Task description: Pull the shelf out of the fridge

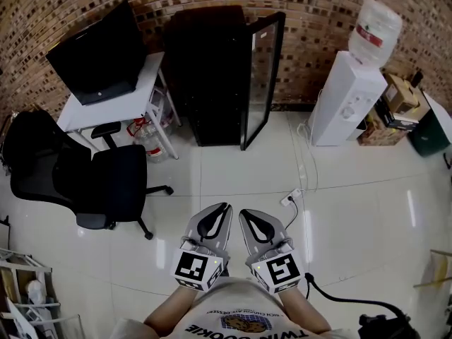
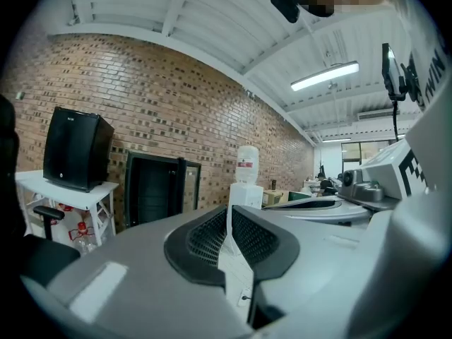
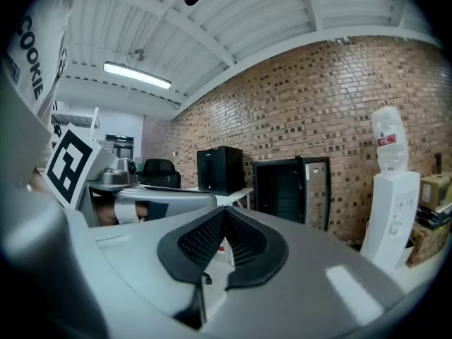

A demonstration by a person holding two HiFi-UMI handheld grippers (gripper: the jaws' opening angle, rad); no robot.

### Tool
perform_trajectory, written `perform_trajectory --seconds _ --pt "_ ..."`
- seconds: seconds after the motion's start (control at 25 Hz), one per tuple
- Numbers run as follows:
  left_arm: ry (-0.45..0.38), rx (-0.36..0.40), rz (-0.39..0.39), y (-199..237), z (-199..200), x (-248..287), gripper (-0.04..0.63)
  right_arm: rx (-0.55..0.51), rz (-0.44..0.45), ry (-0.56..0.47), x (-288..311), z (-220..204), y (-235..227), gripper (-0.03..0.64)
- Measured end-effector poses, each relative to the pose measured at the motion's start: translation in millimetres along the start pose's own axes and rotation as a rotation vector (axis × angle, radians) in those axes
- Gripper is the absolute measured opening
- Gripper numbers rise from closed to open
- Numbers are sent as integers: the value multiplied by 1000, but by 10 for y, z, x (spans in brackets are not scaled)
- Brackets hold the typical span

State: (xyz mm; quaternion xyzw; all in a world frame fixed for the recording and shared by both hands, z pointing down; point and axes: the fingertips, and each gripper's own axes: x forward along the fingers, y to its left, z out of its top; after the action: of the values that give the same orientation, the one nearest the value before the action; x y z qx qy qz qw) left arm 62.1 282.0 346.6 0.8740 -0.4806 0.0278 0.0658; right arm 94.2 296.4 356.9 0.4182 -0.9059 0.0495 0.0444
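One fridge [image 1: 208, 69], door [image 1: 263, 76] open; brick wall [image 1: 311, 6]; glossy tile floor [image 1: 233, 182].

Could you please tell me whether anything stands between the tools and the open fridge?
Nothing visible does. Bare floor runs from the left tool and right tool to the fridge, its door open to the right. The chair sits left of that path, a socket right of it. The shelf is too dark to see.
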Motion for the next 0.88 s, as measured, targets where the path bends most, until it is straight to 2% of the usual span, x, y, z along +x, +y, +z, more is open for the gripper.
perform_trajectory --seconds 0.36,0.64,0.88 --pt "14 -15 -41 1092 115 524 17 -2 -48 31 1115 184 -193 5" --pt "10 -43 -84 1625 172 825 17 -13 -79 50 1756 259 -288 5" --pt "-17 -56 -52 2066 312 851 15 -41 -75 55 2101 371 -253 5"
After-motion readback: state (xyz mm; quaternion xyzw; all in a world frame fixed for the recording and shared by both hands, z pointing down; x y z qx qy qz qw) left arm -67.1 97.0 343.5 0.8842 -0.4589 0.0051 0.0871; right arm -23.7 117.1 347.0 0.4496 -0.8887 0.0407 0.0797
